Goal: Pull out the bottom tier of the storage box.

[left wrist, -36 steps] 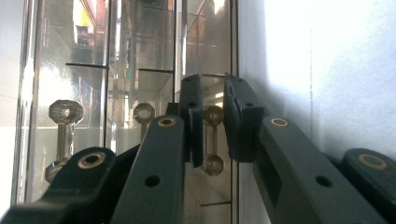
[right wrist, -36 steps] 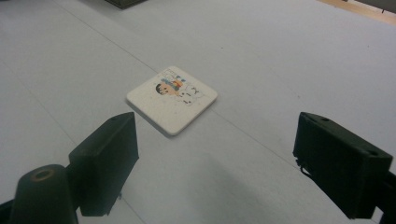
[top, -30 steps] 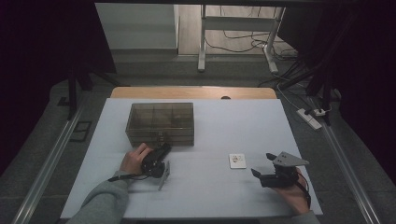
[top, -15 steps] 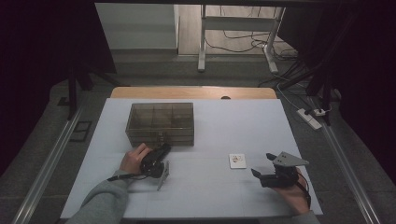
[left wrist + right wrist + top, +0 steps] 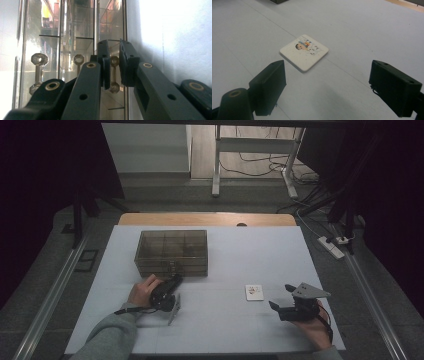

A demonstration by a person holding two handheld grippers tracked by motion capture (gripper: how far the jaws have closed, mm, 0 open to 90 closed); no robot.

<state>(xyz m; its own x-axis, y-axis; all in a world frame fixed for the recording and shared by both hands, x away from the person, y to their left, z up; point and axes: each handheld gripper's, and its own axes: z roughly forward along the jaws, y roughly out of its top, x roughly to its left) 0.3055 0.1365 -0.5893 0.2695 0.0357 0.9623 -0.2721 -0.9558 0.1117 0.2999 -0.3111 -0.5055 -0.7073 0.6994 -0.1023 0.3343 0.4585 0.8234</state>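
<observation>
A smoky clear compartment box (image 5: 171, 251) stands at the table's back left, lid down. My left gripper (image 5: 174, 279) lies on its side against the box's front wall, held by a hand. In the left gripper view the box (image 5: 75, 30) is close up and my left gripper (image 5: 114, 53) has its jaws nearly together on one small latch (image 5: 114, 75), with two more latches (image 5: 39, 71) to the left. A white square card (image 5: 254, 292) with a cartoon print lies flat. My right gripper (image 5: 281, 296) is open just right of it, and the card (image 5: 304, 51) lies ahead of the right gripper (image 5: 325, 87).
The white tabletop (image 5: 235, 255) ends in a wooden strip (image 5: 207, 218) at the back. A power strip (image 5: 334, 246) and cables lie on the floor to the right. A metal rail (image 5: 50, 295) runs along the left side.
</observation>
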